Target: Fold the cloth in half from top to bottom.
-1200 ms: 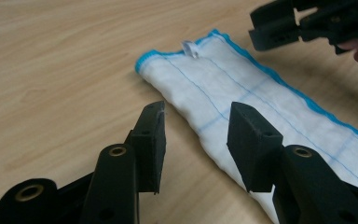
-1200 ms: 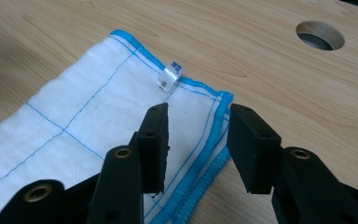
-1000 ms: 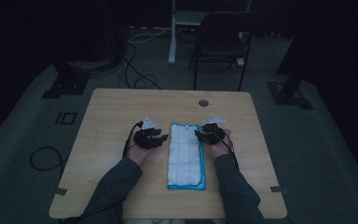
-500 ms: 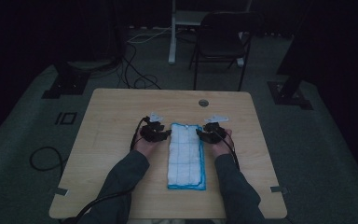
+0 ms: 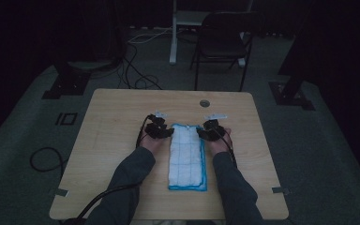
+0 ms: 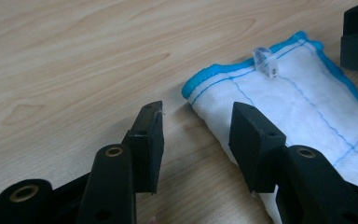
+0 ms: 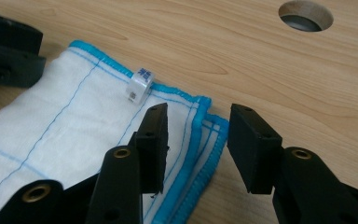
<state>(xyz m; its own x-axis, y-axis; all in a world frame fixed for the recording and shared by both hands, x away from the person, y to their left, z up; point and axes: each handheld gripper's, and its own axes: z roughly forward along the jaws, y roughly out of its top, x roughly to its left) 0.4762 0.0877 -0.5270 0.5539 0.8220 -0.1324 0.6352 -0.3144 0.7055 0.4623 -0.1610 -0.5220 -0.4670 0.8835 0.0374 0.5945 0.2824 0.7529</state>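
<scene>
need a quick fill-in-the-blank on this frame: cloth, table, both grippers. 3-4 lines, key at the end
1. The folded white cloth has a border of ____ stitching.
2. Both the left gripper and the right gripper have their jaws ____.
3. Both grippers sit at the cloth's ____ corners.
4. The round hole is cut into the ____ table.

Missing words: blue; open; far; wooden

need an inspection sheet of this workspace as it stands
surface: wooden table, round hole near the far edge
job's things: folded white cloth with blue trim, lying flat; small tag on its far hem
clutter: nothing seen
grippers: left gripper open at the cloth's far left corner; right gripper open, jaws either side of the far right corner, not pressing
cables: one trails from each gripper; more loop on the floor
surroundings: dark room, chair and stand bases beyond the table
</scene>
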